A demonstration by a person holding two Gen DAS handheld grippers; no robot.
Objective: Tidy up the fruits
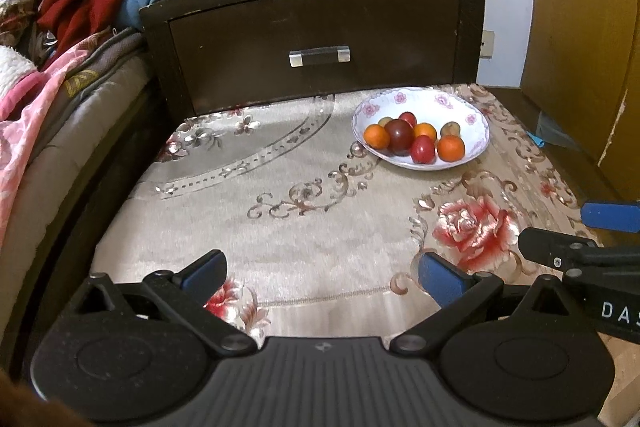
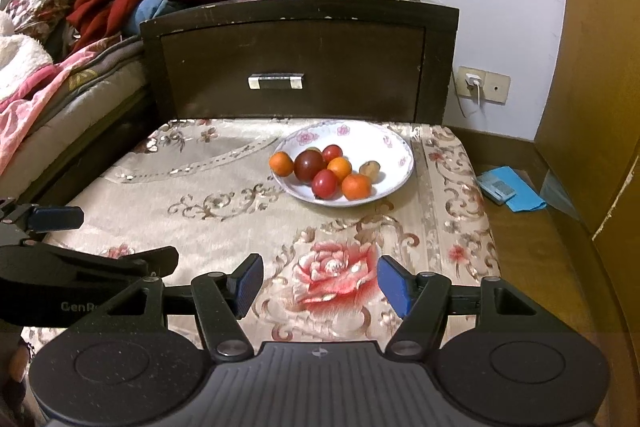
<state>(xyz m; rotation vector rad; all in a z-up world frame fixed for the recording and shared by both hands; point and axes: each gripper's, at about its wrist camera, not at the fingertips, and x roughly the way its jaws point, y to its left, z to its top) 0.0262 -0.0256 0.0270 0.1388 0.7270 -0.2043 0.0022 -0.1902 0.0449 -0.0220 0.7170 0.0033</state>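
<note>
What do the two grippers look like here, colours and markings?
Both match: matte black bodies with two round discs, a ribbed grey centre plate and black linkage bars with silver pivot bolts. The left gripper and right gripper each carry blue padded fingers. White lettering shows on the sides: "DAS" on the right one, "GenR" on the left. No cables visible.

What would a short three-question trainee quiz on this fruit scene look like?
1. True or false: the white floral ceramic bowl sits on the dark wooden nightstand.
2. How many round orange fruits lie in the bowl? A two, B three, C five.
3. Fill in: both tongs, left and right, are ____ and hold nothing.

Key: 1 false, it sits on the beige embroidered cloth; 2 B; 3 open.
</note>
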